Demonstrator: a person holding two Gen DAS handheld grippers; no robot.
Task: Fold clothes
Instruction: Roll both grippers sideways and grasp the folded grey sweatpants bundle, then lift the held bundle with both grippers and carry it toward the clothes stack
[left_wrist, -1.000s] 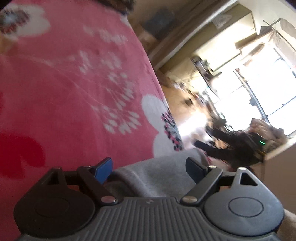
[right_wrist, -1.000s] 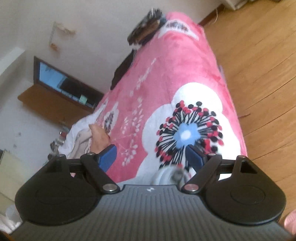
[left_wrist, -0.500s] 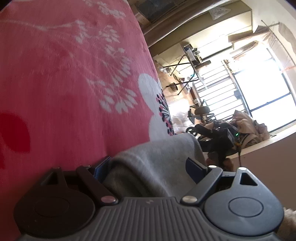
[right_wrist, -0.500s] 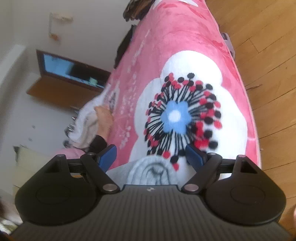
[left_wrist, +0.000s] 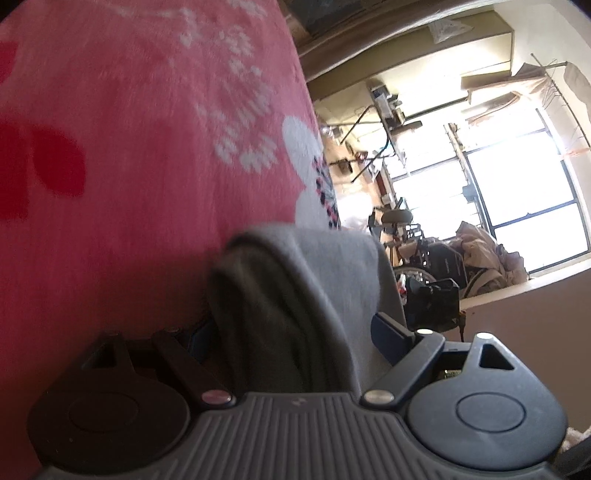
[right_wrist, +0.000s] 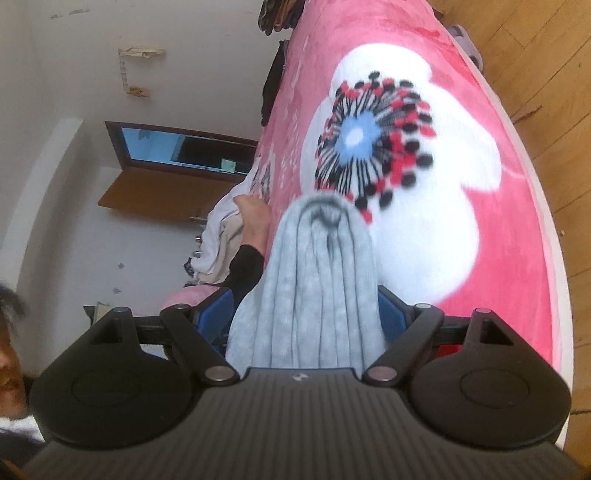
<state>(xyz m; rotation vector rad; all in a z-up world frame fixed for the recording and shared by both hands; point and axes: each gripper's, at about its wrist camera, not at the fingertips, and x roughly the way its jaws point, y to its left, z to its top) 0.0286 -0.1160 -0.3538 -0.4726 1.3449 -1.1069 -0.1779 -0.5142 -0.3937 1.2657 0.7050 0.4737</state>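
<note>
Between the blue pads of the right tool (right_wrist: 306, 314) a bunched grey garment (right_wrist: 317, 273) now fills the whole gap, its folds running forward over the pink flowered blanket (right_wrist: 461, 184) on the bed. Half a second ago only a small roll of that cloth showed low between the pads, and a second ago barely a scrap; so the cloth has come well up into the tool, or the tool has pushed further onto it. The pads press the cloth on both sides, and I judge the right tool to be gripping it at a middling width.

Over on the left, the left tool (left_wrist: 295, 332) has the same grey garment (left_wrist: 295, 280) standing up between its pads as a thick doubled ridge, where a second ago it lay lower and flatter. One pad is partly hidden by the cloth, the other sits right against it; I cannot tell for sure whether the pads pinch it or merely flank it.

Beyond the right tool, a hand (right_wrist: 255, 221) rests by a pale heap of laundry (right_wrist: 221, 240).

With both tools at the garment and the cloth gathered higher, I judge that a fold is being carried or drawn up. Which fold of the sequence this is, the views do not settle.
</note>
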